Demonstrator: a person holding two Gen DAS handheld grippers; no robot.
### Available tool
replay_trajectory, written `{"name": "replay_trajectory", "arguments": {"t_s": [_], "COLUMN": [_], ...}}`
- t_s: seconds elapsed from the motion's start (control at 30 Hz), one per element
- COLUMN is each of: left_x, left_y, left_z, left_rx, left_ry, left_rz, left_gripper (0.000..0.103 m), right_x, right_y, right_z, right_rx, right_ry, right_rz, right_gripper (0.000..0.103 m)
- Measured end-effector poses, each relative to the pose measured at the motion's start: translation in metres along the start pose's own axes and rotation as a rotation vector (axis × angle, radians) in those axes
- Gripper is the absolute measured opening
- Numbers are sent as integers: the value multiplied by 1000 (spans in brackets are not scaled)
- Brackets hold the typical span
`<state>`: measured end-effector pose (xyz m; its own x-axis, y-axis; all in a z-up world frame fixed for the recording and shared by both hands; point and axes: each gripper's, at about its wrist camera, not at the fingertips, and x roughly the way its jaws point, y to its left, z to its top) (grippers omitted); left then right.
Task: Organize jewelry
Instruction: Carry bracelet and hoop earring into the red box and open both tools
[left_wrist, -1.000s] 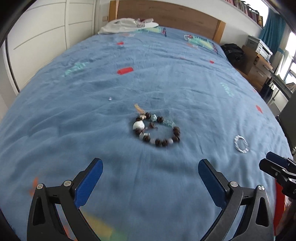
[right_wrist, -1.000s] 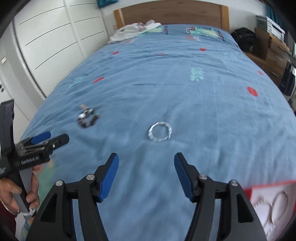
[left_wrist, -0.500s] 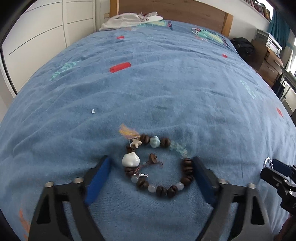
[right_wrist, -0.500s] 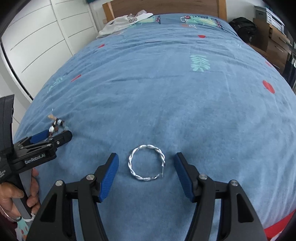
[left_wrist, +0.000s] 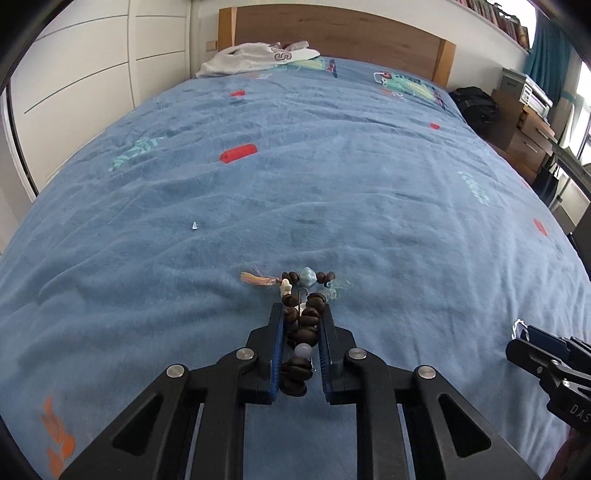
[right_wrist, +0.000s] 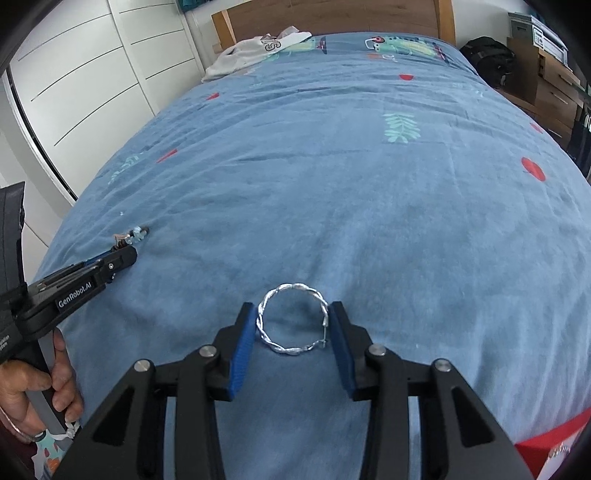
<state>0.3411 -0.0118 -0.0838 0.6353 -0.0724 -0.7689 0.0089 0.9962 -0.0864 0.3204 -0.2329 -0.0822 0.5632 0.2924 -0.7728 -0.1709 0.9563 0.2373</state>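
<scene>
Both grippers just closed: left gripper (left_wrist: 302, 334) squeezes beaded bracelet (left_wrist: 303, 325), right gripper (right_wrist: 293, 328) pinches twisted silver hoop (right_wrist: 292, 318); both on bed, ready to lift.

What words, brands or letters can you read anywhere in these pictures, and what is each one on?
"GenRobot.AI": on the side of the left gripper.
"DAS", cut off by the frame edge: on the right gripper.
A large "S": on the white garment by the headboard.
Other print on that garment: too small to read.
</scene>
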Motion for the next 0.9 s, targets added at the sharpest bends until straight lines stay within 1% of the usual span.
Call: {"name": "replay_trajectory", "arguments": {"t_s": [0.13,0.27,0.5,0.73,0.9], "left_x": [-17,-39,-87,-132,-155], "left_y": [-7,-16,-49,-94,-134], "left_z": [-5,-8,-11,-16,-24], "left_rx": [-5,13,55,103,146], "left_ry": [-6,-23,-65,-106,-117], "left_rz": [0,-5,-60,-130,-182], "left_gripper": [17,17,17,17,17], "right_x": [-18,-43,-103,-167,-207], "right_y": [4,5,-1,-28,-57], "right_z": [-6,-10,-16,-31,-50], "right_rx": [1,8,11,40,67], "right_ry": [-11,-32,-83,-138,-159], "right_rz": [5,1,-33,-93,-137], "right_gripper": [38,38,38,38,38]}}
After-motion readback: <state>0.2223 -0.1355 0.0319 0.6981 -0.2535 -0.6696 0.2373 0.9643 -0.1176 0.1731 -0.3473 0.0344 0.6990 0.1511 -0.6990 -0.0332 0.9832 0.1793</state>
